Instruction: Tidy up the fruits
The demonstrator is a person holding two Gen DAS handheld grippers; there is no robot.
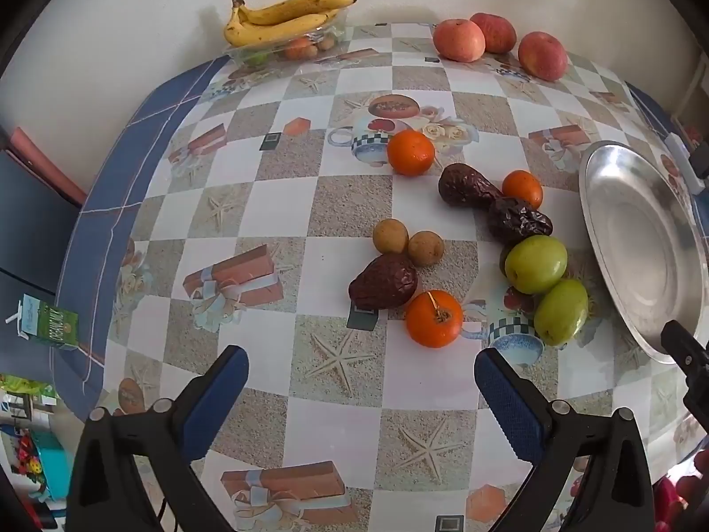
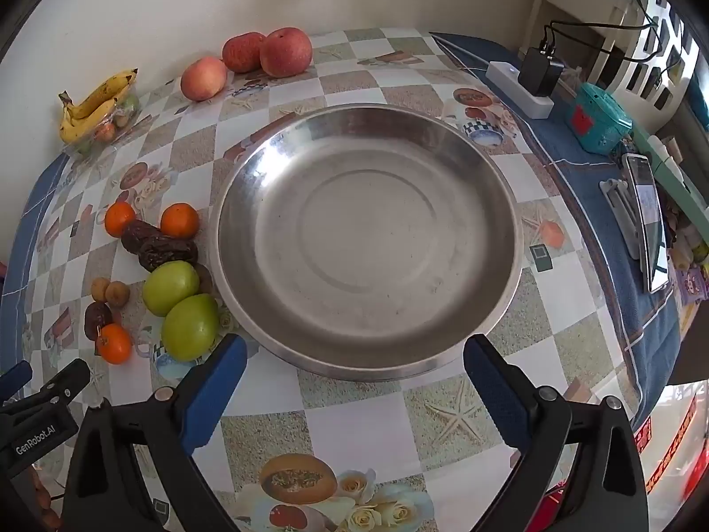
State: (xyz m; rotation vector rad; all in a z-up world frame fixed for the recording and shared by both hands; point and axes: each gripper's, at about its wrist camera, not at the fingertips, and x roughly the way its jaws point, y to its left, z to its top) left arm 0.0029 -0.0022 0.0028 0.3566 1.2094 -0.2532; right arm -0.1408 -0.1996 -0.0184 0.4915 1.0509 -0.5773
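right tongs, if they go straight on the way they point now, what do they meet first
Probably the near rim of the wide, shallow steel bowl, which sits just ahead between the open right tongs; nothing lies before it, though depth is unclear.

The table wears a checked cloth of white and sandy grey squares with starfish, edged in blue. Beside the silver plate lie orange tangerines, green jujubes and dark brown dates; behind it, red apples and yellow bananas.

Cream wall, checkered tablecloth, white shelf at right
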